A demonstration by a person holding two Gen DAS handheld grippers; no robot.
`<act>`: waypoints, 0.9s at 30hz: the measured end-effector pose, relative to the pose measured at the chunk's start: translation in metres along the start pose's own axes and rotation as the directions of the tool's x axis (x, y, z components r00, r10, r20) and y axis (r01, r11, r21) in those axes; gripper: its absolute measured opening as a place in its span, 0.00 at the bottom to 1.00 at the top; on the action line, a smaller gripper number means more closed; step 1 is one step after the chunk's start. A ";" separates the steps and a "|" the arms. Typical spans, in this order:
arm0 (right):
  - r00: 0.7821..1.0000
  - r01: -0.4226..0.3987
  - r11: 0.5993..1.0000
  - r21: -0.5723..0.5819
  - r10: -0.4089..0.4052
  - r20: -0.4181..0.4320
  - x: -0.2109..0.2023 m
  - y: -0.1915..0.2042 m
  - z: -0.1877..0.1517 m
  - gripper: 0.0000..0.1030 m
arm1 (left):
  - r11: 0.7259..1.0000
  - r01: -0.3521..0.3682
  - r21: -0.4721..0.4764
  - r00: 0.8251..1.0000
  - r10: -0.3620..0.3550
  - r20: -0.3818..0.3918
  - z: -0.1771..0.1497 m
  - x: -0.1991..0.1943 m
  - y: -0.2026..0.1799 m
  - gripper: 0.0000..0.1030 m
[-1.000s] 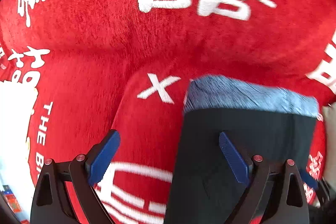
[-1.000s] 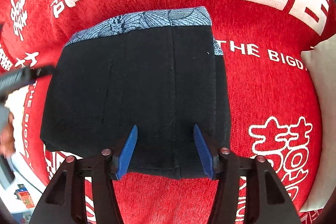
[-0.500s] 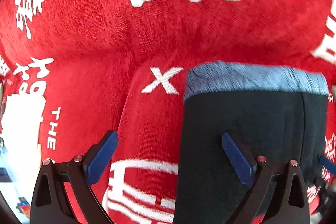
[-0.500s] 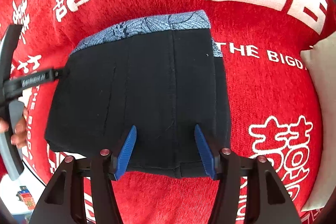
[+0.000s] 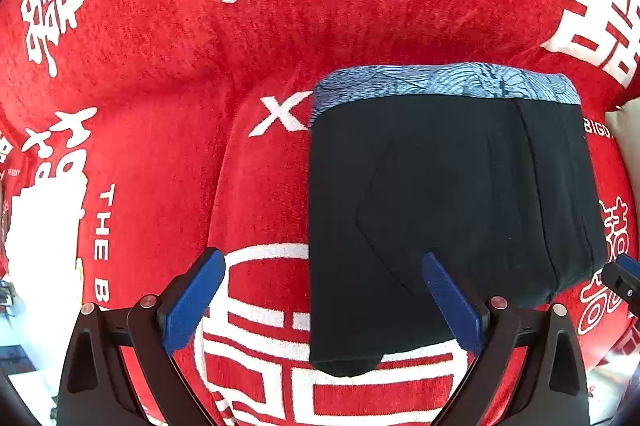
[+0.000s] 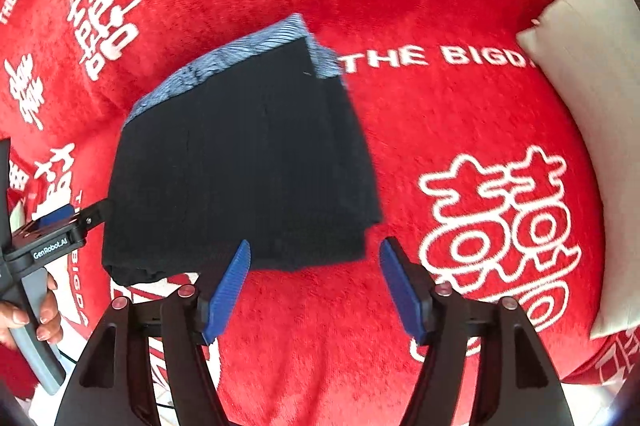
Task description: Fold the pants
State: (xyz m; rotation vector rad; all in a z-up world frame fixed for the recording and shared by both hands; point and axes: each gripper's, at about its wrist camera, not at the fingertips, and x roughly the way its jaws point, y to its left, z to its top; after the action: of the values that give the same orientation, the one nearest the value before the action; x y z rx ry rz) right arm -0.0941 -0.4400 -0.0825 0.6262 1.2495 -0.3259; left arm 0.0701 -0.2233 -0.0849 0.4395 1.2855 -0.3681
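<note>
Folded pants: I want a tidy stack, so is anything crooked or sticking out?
Mostly neat. The black pants lie flat on the red blanket, but at the blue patterned waistband a lower layer peeks out past the right edge, so layers aren't quite aligned.

Red blanket (image 6: 400, 114) reads "THE BIGD"; tongs (image 6: 52, 246) "GenRobot.AI".

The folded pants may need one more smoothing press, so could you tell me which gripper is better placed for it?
Probably the left gripper: its open jaws straddle the edge of the pants, one pad over the fabric. The right gripper, jaws opening, frames mostly red blanket.
</note>
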 end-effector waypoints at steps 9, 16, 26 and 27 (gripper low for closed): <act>0.995 -0.100 0.995 0.016 0.100 0.011 -0.003 -0.029 0.008 0.77 | 0.985 0.168 0.035 0.986 -0.169 0.013 0.014 0.005 0.005 0.97; 0.966 -0.256 0.967 0.001 0.256 -0.029 0.027 -0.058 0.055 0.77 | 0.940 0.342 0.017 0.938 -0.341 -0.057 0.038 0.037 0.030 0.97; 0.853 -0.492 0.869 0.058 0.494 -0.170 0.092 -0.078 0.091 0.77 | 0.849 0.525 -0.066 0.836 -0.528 -0.147 0.047 0.081 0.037 0.97; 0.841 -0.512 0.857 0.061 0.514 -0.167 0.093 -0.079 0.093 0.77 | 0.843 0.533 -0.070 0.830 -0.537 -0.148 0.047 0.084 0.034 0.97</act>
State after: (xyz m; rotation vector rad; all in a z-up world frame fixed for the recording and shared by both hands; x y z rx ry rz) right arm -0.0373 -0.5488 -0.1749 0.9915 1.1953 0.1769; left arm 0.1467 -0.2192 -0.1519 0.0730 1.5670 -0.8016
